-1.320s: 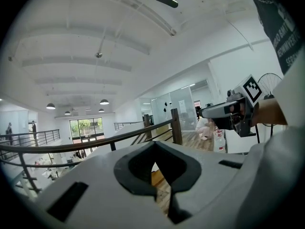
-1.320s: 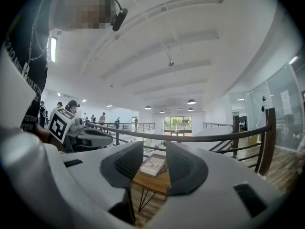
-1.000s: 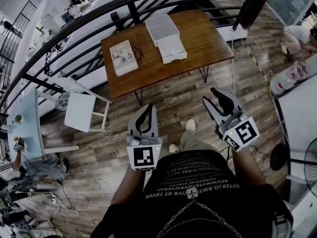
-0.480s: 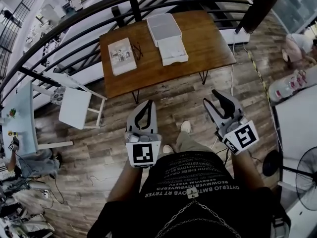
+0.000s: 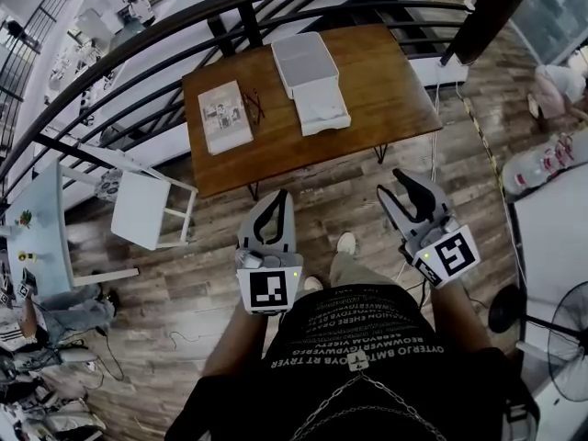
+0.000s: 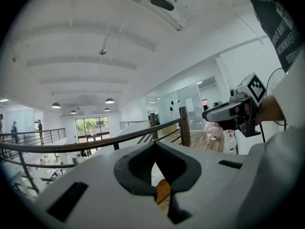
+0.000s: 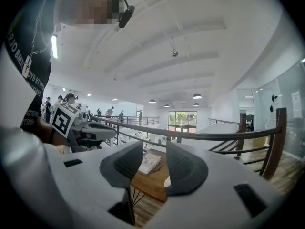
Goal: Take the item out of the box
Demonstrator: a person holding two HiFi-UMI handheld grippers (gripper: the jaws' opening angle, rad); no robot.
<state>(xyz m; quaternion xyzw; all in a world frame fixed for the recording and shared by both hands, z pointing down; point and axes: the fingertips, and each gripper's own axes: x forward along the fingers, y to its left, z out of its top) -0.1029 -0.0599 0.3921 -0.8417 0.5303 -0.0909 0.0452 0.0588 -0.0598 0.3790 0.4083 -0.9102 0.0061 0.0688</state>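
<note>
A white box (image 5: 300,60) lies on the wooden table (image 5: 386,81), with a white tray-like part (image 5: 322,108) against its near end. I cannot see what is inside. Both grippers hang over the floor, well short of the table. My left gripper (image 5: 280,197) is shut with its tips together and holds nothing; in its own view the left gripper (image 6: 155,146) points over the railing. My right gripper (image 5: 397,186) stands open and empty; between the right gripper (image 7: 155,150) jaws I see the table (image 7: 152,184) beyond.
A booklet (image 5: 224,116) and a small dark item (image 5: 254,107) lie on the table's left half. A black railing (image 5: 184,26) curves behind the table. A white chair (image 5: 147,211) stands at the left, a fan (image 5: 560,329) at the right.
The head view has shifted slightly, so the table sits a little lower in the picture. Both grippers keep nearly the same pose and jaw state.
</note>
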